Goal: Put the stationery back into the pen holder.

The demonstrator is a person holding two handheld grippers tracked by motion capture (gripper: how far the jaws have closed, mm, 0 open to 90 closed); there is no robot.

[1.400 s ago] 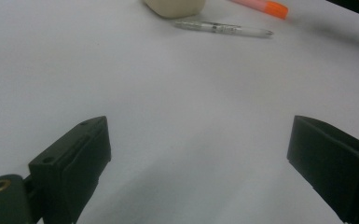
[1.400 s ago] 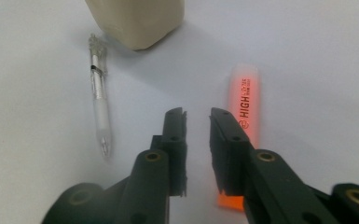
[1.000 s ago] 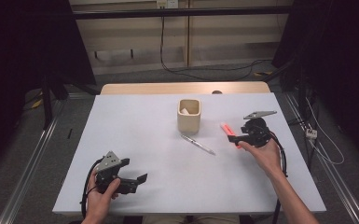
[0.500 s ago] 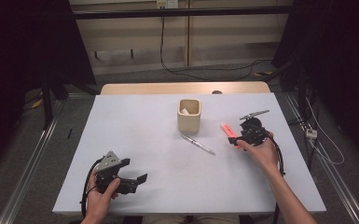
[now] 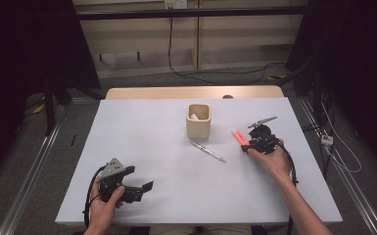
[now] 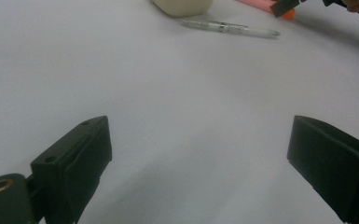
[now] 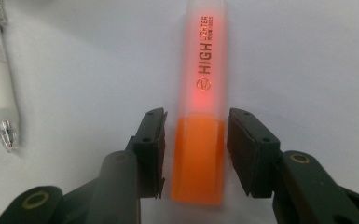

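Orange highlighter (image 7: 200, 126) lies flat on the white table (image 5: 142, 142) near its right edge, between the right gripper (image 7: 196, 154) jaws, which have just been closing; narrow gaps seemingly remain. Left gripper (image 6: 200, 163) gapes empty, near the front edge.

The middle and near part of the counter (image 5: 166, 161) lie bare, so the left gripper (image 5: 144, 188) has open room ahead of its wide jaws. Farther on, the beige cup (image 5: 199, 121) and the clear pen (image 5: 208, 151) just beside it stand in the way. The pen lies near the orange highlighter (image 7: 200, 116), leaving a narrow bare strip on that side of the right gripper (image 7: 196, 154).
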